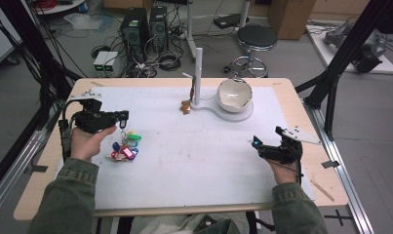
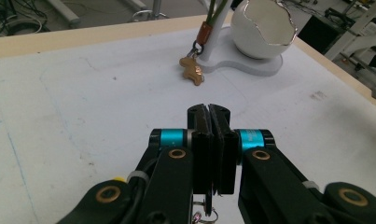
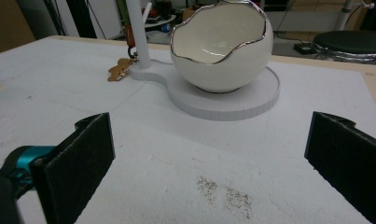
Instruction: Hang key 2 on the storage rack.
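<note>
Left tongs clamped shut on key bunch ring; right tongs wide open, empty. Risk: the thin ring could slip out mid-lift, dropping the bunch onto the table.

You see a bunch of key tags in red, blue, green, purple and yellow, lying on a white mat over a pale wood table. The egg-shaped bowl is cream with a silver rim, on a white stand. A gold gingerbread-man charm hangs there. Your left hand-held gripper is black with turquoise bands.
</note>
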{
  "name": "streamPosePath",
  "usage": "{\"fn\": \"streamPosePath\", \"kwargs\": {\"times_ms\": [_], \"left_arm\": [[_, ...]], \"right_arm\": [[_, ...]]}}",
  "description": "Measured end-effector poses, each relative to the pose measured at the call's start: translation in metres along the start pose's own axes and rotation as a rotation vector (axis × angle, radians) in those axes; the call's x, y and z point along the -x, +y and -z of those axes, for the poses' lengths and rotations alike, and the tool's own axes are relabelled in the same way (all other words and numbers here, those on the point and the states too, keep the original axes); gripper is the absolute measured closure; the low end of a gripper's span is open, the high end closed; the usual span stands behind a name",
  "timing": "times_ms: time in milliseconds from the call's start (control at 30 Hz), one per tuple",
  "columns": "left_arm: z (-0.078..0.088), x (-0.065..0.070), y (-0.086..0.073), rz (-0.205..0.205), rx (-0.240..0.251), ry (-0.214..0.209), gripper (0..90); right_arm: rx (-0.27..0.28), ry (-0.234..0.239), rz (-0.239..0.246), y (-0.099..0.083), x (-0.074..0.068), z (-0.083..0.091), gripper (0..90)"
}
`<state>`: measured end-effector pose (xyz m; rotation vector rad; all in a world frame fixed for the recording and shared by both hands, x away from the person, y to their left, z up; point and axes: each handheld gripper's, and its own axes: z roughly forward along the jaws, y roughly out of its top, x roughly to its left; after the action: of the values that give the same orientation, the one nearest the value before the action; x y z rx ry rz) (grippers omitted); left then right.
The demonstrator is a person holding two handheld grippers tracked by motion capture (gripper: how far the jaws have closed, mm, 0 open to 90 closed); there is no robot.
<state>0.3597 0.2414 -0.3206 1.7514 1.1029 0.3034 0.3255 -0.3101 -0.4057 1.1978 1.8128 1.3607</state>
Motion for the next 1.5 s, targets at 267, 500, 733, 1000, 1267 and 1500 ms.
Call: {"fn": "streamPosePath", "kwargs": {"times_ms": [267,500,733,1000,1267,1500], "left_arm": [[0.000,0.002,0.007,0.003,0.007,-0.017,87.6],[0.001,0.007,0.024,0.010,0.025,-0.056,87.6],[-0.002,0.017,0.037,-0.013,0.023,-0.066,87.6],[-0.005,0.029,0.059,-0.040,0.035,-0.089,87.6],[-0.006,0.041,0.081,-0.089,0.048,-0.096,87.7],[-0.008,0.045,0.095,-0.099,0.034,-0.102,87.7]], "right_arm": [[0.002,0.002,0.002,0.000,0.001,-0.001,0.6],[0.000,-0.001,0.004,0.000,-0.001,-0.001,0.6],[0.001,-0.001,-0.002,0.000,0.000,0.000,0.6],[0.002,0.000,0.001,0.000,0.000,0.000,0.6],[0.001,0.001,-0.002,0.000,0.000,0.000,0.6],[0.001,0.002,-0.004,0.000,0.000,0.000,0.6]]}}
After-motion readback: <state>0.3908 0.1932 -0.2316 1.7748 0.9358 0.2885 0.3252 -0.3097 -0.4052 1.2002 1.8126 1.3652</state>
